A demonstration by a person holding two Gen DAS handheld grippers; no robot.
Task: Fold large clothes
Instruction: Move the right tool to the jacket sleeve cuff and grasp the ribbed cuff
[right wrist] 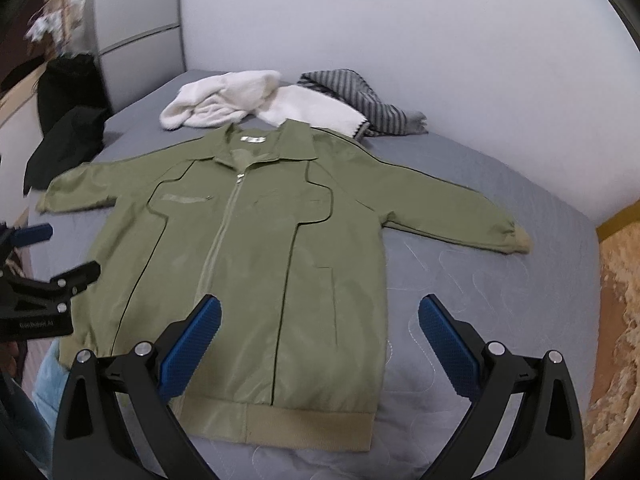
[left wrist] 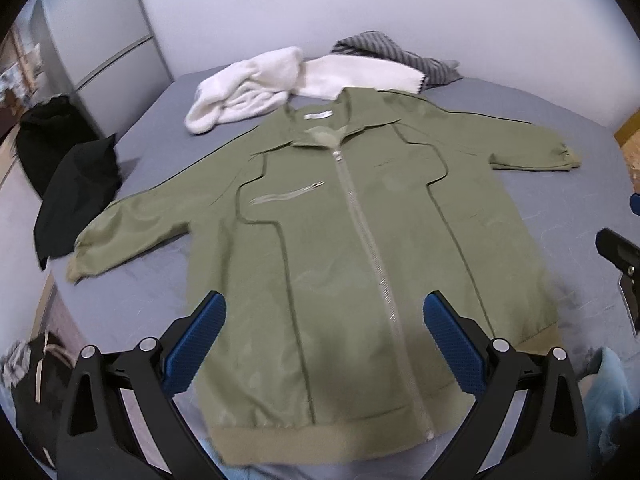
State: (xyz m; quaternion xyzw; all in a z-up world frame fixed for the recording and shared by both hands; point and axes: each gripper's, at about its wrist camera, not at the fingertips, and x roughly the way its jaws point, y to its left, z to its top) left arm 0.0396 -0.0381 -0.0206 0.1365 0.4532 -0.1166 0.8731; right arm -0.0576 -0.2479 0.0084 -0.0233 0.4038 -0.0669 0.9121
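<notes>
Both tongs wide open, holding nothing: left tongs point(left wrist: 324, 320) above the green jacket's point(left wrist: 340, 240) bottom part, right tongs point(right wrist: 320, 324) above its right side. Jacket spread flat, zipped, sleeves out, near the bed's point(right wrist: 500, 280) front edge, likely ready for folding. Beyond, by the far edge, white fluffy clothes point(left wrist: 240, 92) and striped cloth point(left wrist: 384, 54).

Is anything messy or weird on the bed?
The green jacket lies flat, zipped, sleeves spread; nothing wrong there. Behind its collar, a white fleece garment and a striped grey one lie crumpled in a heap. A black garment hangs over the bed's left edge.
</notes>
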